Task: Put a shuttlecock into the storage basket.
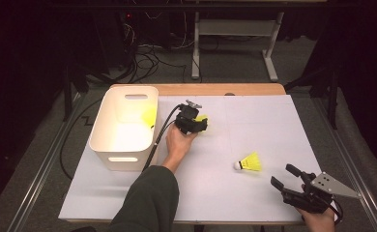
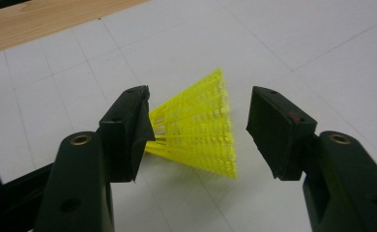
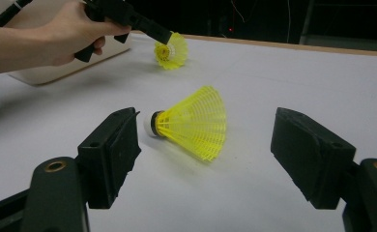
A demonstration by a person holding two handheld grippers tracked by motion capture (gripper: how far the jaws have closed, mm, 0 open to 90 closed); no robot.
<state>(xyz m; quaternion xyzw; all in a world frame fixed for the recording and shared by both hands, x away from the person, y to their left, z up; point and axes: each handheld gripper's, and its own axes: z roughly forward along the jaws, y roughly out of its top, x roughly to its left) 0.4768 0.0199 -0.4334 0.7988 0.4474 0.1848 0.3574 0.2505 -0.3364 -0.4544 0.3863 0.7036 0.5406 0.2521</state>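
Collecting shuttlecocks into a bin, intermediate stage. The left gripper (image 1: 199, 123) stands released just beside the white plastic bin (image 1: 123, 154), its jaws spread on either side of a yellow shuttlecock (image 2: 201, 128) that lies on its side on the white worktop (image 1: 254, 121); one pad seems to brush the mesh skirt while the other stands clear, so nothing is grasped. A second yellow shuttlecock (image 3: 191, 122), with a white cork head, lies on the worktop directly ahead of the right gripper (image 1: 287, 175) and near it; that gripper is likewise released, its jaws wide and short of the thing, held low at the near edge of the worktop. A yellow shape (image 1: 149, 115) shows against the bin's inner wall on the side nearest the left gripper; it may be a shuttlecock already deposited, though this cannot be told for certain. By this reading, two shuttlecocks at least remain to be grasped and carried to the bin. No brand, label or legible writing can be made out on the bin, the shuttlecocks or the grippers.
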